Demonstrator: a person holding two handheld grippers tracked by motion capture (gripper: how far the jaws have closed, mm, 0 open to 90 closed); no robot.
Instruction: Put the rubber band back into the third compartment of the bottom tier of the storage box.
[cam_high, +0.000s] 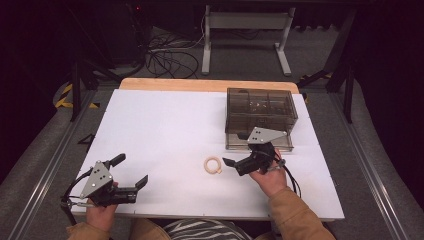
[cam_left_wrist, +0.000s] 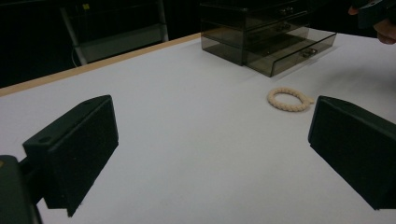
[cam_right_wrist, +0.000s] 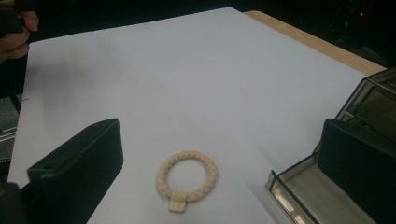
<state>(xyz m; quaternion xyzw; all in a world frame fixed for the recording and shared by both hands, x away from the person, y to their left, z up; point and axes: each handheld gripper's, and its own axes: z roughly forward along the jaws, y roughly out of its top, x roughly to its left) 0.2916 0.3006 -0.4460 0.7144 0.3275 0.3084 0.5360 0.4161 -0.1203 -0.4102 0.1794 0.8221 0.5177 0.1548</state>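
The cream braided ring (cam_high: 212, 165) lies flat on the white tabletop (cam_high: 165, 130), a little right of centre and close to the near edge, with its small flat tab turned toward the right gripper's camera in the right gripper view (cam_right_wrist: 187, 180). The right gripper (cam_high: 239, 162) hangs low just beside it, on the ring's right, pointing left at it — fingers (cam_right_wrist: 77, 172) spread wide, nothing between them, no contact with the ring. Through that gripper's own camera the ring sits between the two black fingers, nearer the left one, and apart from both.

Just behind the right hand (cam_high: 271, 179) stands the smoky clear drawer box (cam_high: 260, 112), near the far right of the tabletop. Its bottom drawer (cam_right_wrist: 303, 196) is pulled out toward the person; the open tray shows at the right finger's foot in the right gripper view, and from the left gripper view it juts out in front of the box (cam_left_wrist: 292, 51).

Over at the near left corner, the left gripper (cam_high: 132, 172) is held just above the tabletop, well apart from the ring — fingers (cam_left_wrist: 74, 149) wide open and empty too. From its camera the ring (cam_left_wrist: 289, 99) lies farther off, up toward the right finger, with the drawer box behind it
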